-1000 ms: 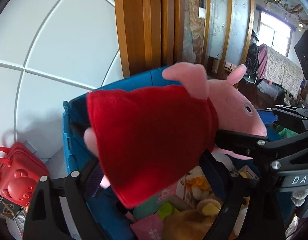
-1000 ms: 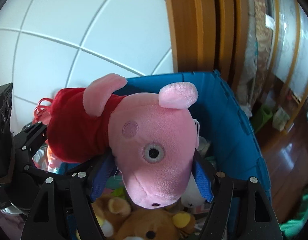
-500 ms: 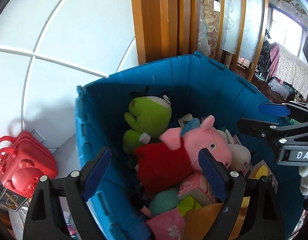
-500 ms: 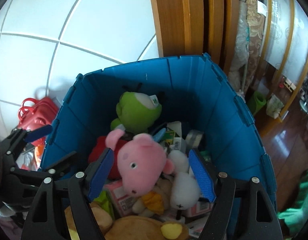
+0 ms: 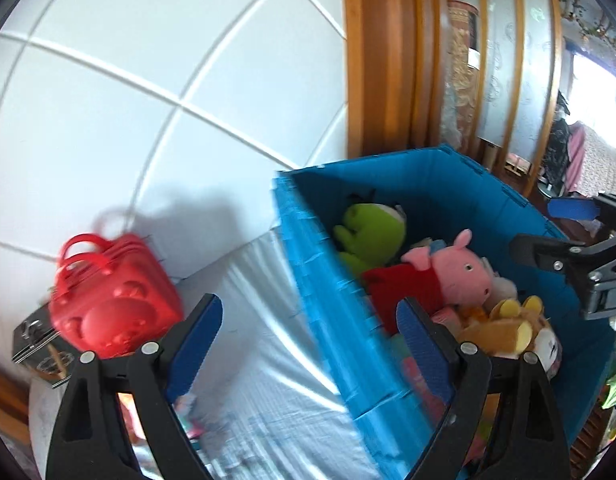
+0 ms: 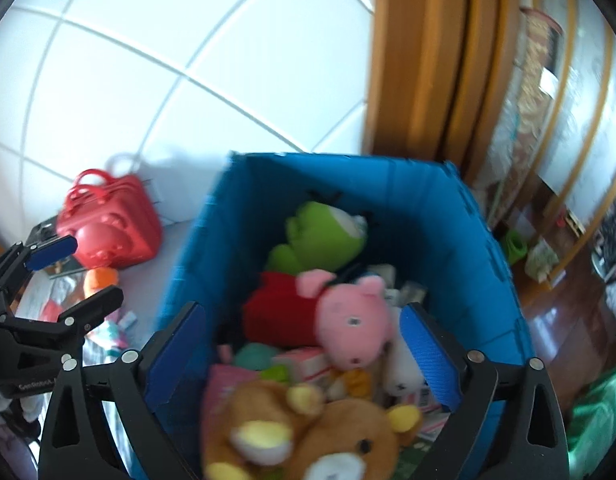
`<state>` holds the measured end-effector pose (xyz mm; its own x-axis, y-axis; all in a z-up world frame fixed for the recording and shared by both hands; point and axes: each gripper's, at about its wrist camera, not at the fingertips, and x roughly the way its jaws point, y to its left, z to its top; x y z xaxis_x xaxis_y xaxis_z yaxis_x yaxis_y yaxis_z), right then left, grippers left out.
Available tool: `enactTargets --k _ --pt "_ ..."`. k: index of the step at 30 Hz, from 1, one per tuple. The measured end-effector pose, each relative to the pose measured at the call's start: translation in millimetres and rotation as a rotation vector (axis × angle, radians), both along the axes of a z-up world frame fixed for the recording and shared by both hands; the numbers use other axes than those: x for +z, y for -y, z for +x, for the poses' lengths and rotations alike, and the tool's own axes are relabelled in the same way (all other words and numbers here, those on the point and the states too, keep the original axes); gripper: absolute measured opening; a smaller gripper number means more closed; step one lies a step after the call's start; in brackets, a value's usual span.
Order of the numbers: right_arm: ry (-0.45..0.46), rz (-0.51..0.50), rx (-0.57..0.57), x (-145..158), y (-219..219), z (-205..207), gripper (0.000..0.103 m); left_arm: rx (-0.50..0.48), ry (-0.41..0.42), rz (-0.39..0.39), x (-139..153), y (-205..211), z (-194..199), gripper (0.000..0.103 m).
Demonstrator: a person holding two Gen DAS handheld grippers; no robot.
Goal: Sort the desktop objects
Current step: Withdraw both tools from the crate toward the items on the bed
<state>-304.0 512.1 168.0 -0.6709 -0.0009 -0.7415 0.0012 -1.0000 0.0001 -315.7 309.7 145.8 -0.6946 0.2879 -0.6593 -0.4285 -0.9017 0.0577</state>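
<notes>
With both sets of jaws standing wide and nothing between them, we are looking along the left gripper at bare white tabletop and along the right gripper, whose jaws are opening to their fullest, down into the blue bin. The pink pig plush in its red dress is lying inside the bin, on top of the pile, touching neither gripper; we are judging it as sorted, released there because the bin is where the soft toys are collecting. Beside it a green plush is leaning against the far wall, and brown bear toys are crowding the near side under the right gripper's fingers, with small boxes wedged between. The left gripper is pointing past the bin's outer wall toward the table, probably because more things are waiting there: a red toy case is standing near the tiled wall on a dark flat box, and small bright items, too blurred to name, are lying below the pads. Wooden door frames are rising behind the bin.
</notes>
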Motion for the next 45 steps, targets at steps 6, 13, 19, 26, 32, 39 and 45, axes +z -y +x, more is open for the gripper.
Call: enactTargets --k 6,13,19,26,32,39,45 --pt "-0.032 -0.004 0.131 12 86 9 0.103 0.146 -0.038 -0.027 7 108 28 0.090" --pt "-0.008 -0.027 0.290 9 201 7 0.103 0.352 -0.019 -0.041 -9 245 56 0.090" --pt "0.050 -0.061 0.350 -29 276 2 0.103 0.517 0.013 -0.043 -44 352 79 0.090" --pt "0.119 -0.045 0.336 -114 320 -6 0.103 0.659 0.070 -0.060 -116 448 100 0.090" --pt "0.228 -0.048 0.297 -199 342 -14 0.103 0.716 0.177 -0.068 -201 507 100 0.090" --pt "0.372 -0.051 0.237 -272 364 -32 0.103 0.717 0.279 -0.079 -270 551 56 0.090" --pt "0.444 -0.051 0.187 -309 381 -53 0.103 0.672 0.332 -0.078 -302 571 -4 0.090"
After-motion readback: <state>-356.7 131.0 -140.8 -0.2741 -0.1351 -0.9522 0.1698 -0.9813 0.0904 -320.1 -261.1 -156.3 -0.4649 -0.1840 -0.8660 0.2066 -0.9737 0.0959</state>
